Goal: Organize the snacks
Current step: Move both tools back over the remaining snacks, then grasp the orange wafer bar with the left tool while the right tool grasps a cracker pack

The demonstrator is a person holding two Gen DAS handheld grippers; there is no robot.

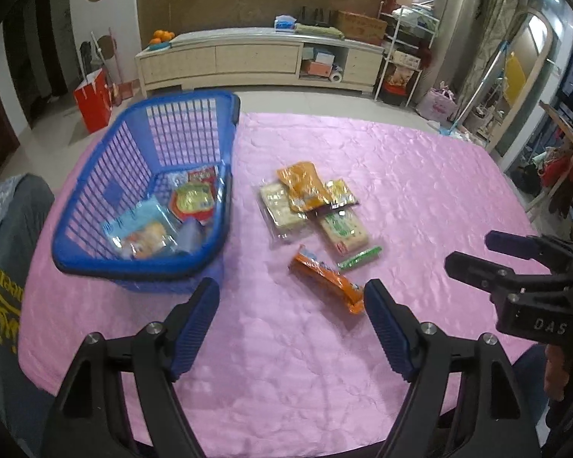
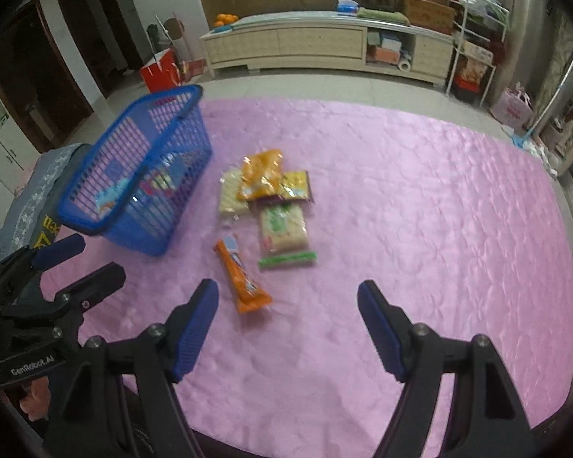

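Note:
A blue plastic basket (image 1: pixel 141 267) (image 2: pixel 91 225) stands at the left of the pink tablecloth (image 1: pixel 401 175) with several snack packs (image 1: pixel 152 229) inside. To its right lie loose snacks: an orange bag (image 1: pixel 303 185) (image 2: pixel 259 173), a clear pack of pale biscuits (image 1: pixel 280 206), a green-printed cracker pack (image 1: pixel 343 229) (image 2: pixel 284 227), a green stick (image 1: pixel 361 257) (image 2: pixel 288 259) and a long orange pack (image 1: pixel 326 280) (image 2: pixel 242 278). My left gripper (image 1: pixel 292 284) (image 2: pixel 95 255) hovers open and holds nothing, just short of the long orange pack. My right gripper (image 2: pixel 286 285) (image 1: pixel 471 248) is open and holds nothing, beside the same pack.
A chair draped with a grey garment (image 1: pixel 7 248) stands against the table's left side, by the basket. The table's near edge runs below both grippers. Beyond the far edge are a low cabinet (image 1: pixel 256 57) and a red bag (image 1: pixel 93 99) on the floor.

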